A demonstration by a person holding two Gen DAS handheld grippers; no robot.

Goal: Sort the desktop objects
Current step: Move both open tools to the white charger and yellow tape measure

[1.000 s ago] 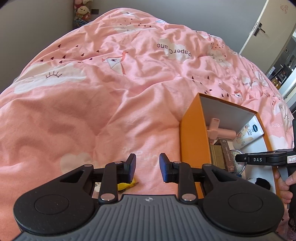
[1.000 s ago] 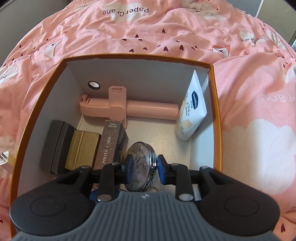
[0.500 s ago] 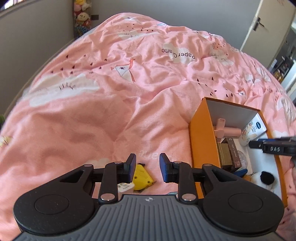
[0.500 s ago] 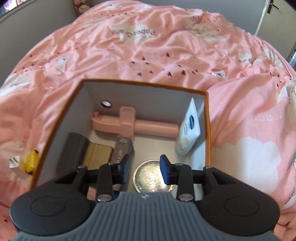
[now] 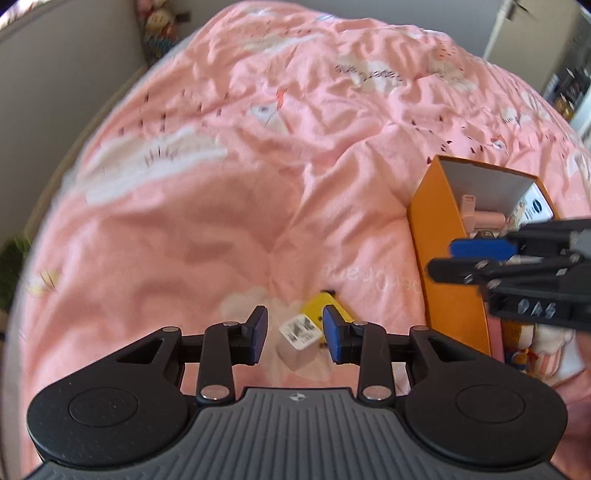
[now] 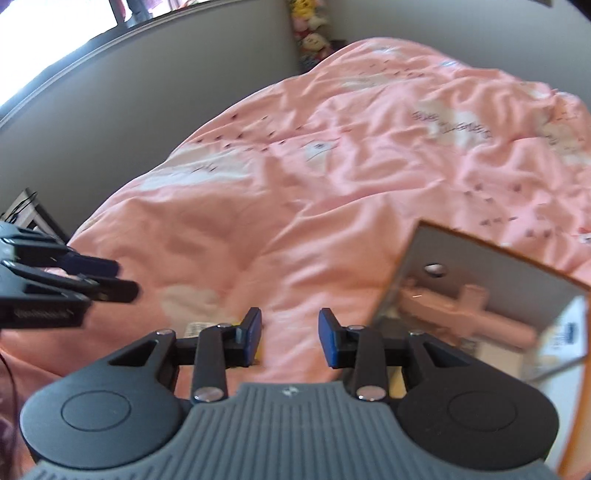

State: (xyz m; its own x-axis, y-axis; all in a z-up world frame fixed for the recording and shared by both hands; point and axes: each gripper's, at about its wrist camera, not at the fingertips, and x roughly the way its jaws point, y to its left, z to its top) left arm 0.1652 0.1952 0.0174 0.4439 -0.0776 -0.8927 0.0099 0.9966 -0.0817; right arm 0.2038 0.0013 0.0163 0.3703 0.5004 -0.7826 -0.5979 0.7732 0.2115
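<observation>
the left gripper (image 5: 294,334) hangs with its jaws parted and nothing pinched; they have just been widening a little. seen between its blue pads (image 5: 258,334), on the bedding below, lies a small white plug-like block (image 5: 298,339) with a printed label, and touching it on the side toward the orange box (image 5: 448,266) sits a small yellow object (image 5: 325,308). neither pad touches either piece.

the right gripper (image 6: 290,338) is also released, jaws apart over bare pink duvet (image 6: 332,177), gripping nothing. in its own view the orange box sits to the right of its jaws, and the labelled white block just peeks out behind its left finger, away from the box. in the left wrist view the right gripper (image 5: 441,258) reaches in over the box's near end.

inside the orange box, against its far grey wall, lies a pale pink handled tool (image 6: 465,310), and at the corner beyond it leans a white tube (image 5: 532,210) with a dark blue oval logo. other contents are hidden or too blurred to name.

the box rests on the pink duvet; the white block and yellow object lie outside it, near its long orange side. stuffed toys (image 6: 314,22) sit well beyond the box, in the far corner by the grey wall.
</observation>
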